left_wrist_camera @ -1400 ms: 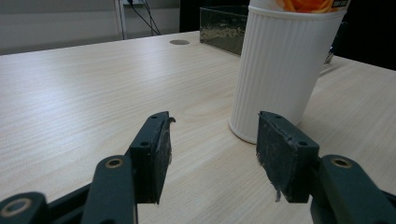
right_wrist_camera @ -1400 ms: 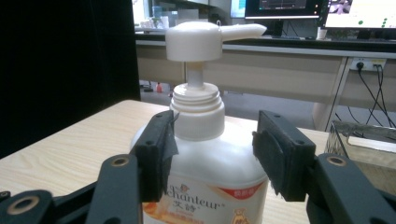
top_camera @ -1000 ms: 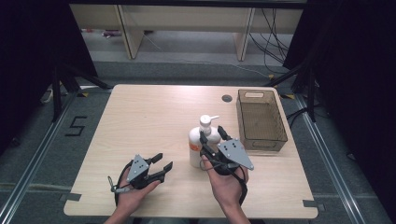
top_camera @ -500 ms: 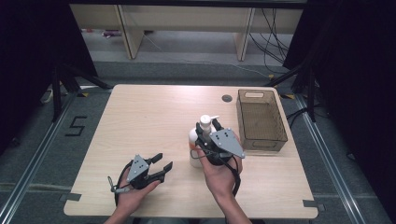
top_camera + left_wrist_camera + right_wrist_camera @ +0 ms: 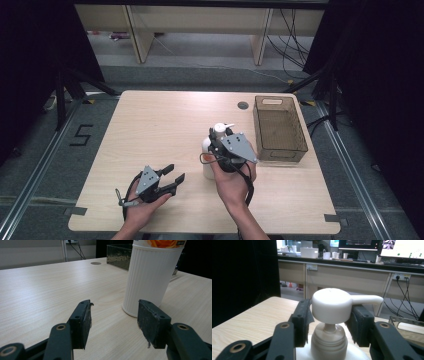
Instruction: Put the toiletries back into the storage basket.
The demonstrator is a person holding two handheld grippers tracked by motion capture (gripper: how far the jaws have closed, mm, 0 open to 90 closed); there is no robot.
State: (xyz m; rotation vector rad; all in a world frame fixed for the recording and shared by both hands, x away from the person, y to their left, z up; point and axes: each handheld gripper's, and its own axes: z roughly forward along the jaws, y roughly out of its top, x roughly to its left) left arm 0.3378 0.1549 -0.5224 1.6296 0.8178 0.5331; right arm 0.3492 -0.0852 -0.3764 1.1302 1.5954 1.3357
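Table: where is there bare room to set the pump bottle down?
The table's far left half, from the grommet hole leftward, is bare. So is the near right corner below the bin. It is crowded around the pump bottle between both claws.

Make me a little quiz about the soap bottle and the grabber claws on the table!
1. True or false: the right gripper has its jaws on either side of the pump bottle head.
2. What is between the left gripper jaws? A) the bottle B) a cup C) nothing
3. Which side of the bottle is the brown bin on in the high view?

Key: 1 true. 2 C; they stand open over bare table. 3 the right.
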